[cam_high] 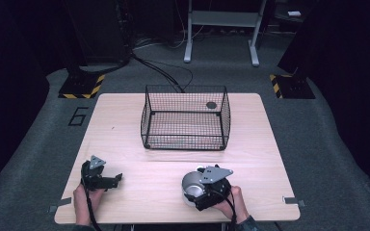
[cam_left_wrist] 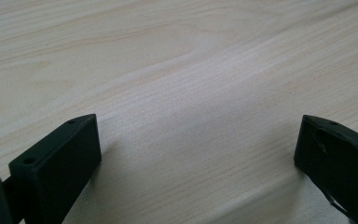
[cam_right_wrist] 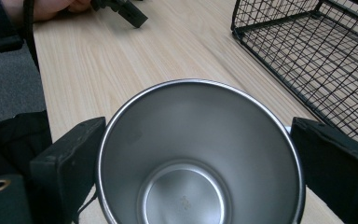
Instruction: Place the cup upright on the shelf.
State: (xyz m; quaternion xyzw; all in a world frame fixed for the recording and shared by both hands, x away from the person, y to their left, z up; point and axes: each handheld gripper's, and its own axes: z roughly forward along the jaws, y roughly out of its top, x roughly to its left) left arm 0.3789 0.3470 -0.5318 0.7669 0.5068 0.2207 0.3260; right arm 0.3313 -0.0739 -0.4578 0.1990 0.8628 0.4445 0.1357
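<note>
- The right tongs point(cam_right_wrist: 191, 154) have a jaw on either side of a steel cup point(cam_right_wrist: 200, 158), against its rim, and grip it near the front edge of the surface point(cam_high: 139, 166), right of middle.
- The cup's open mouth faces the right gripper view; its inside is bare.
- The left tongs point(cam_left_wrist: 198, 149) are spread apart over bare wood near the front left corner.
- A black wire basket point(cam_high: 185, 117) stands toward the back edge, centred.

Black wire basket point(cam_high: 185, 118) on wooden table point(cam_high: 125, 125), grey carpet point(cam_high: 318, 125)
</note>
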